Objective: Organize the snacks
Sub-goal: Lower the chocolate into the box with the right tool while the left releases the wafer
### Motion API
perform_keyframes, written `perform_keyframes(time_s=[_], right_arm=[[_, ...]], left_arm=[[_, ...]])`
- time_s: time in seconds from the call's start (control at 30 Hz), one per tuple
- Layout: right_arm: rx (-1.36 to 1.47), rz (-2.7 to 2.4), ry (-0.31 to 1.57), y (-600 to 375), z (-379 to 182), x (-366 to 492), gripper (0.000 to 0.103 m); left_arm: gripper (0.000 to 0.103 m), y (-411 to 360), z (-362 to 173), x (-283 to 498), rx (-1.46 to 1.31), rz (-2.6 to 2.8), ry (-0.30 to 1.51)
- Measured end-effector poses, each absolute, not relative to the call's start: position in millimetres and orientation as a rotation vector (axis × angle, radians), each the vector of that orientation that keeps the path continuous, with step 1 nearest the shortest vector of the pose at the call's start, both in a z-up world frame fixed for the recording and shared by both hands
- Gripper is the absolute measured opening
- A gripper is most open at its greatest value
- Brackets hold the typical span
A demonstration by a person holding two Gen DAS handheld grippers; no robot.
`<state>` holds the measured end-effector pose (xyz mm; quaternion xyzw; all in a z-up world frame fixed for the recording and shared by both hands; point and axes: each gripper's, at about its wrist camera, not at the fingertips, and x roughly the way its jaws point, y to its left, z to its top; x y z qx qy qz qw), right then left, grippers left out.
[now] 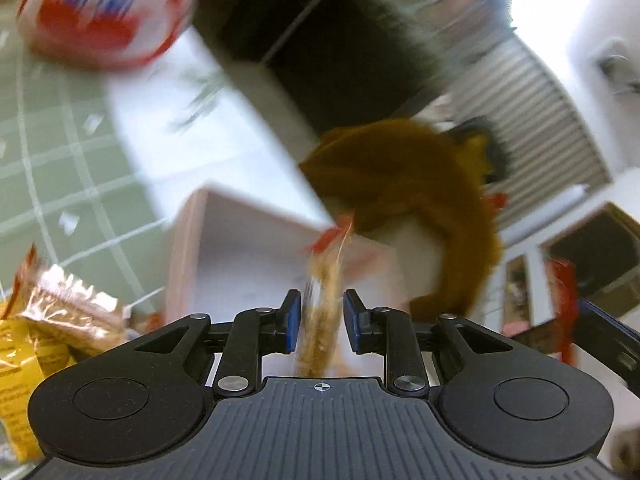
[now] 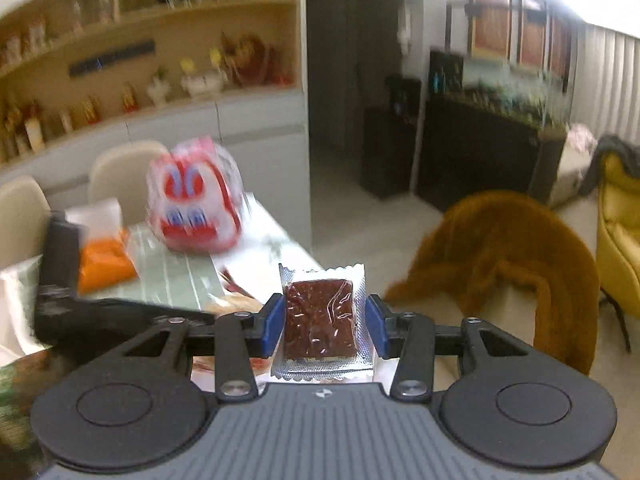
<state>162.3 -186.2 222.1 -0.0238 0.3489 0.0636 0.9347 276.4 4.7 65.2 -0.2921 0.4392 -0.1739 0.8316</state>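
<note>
My left gripper (image 1: 320,320) is shut on a thin tan snack bar (image 1: 322,304) in a clear wrapper with a red end, held edge-on above a pale pink box (image 1: 224,252). My right gripper (image 2: 325,322) is shut on a dark brown square snack (image 2: 320,320) in a clear crimped wrapper, held up above the table's near corner. The left gripper's black body (image 2: 64,280) shows at the left of the right wrist view. More snack packets, yellow and tan (image 1: 48,312), lie at the lower left of the left wrist view.
A red, white and blue bag (image 2: 196,200) stands on the green grid mat (image 1: 52,160) of the table. An orange packet (image 2: 104,260) lies beside it. A chair with a brown fur coat (image 2: 508,264) is right of the table. Shelves and chairs stand behind.
</note>
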Motion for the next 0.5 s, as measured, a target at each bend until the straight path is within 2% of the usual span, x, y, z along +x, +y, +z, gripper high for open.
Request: perform_keyframes(time_s=[0.27, 0.37, 0.5], right_arm=[[0.013, 0.130, 0.833, -173.9, 158.3, 208.8, 0.044], [0.088, 0.130, 0.871, -171.4, 131.9, 230.3, 0.056], [0.129, 0.112, 0.899, -173.2, 116.3, 228.5, 0.058]], left_arm=[[0.029, 38.5, 82.9, 232.1, -0.539, -0.341, 0.818], [0.029, 55.3, 87.3, 219.3, -0.485, -0.293, 0.799], [0.029, 92.1, 78.6, 222.4, -0.482, -0.158, 0.805]])
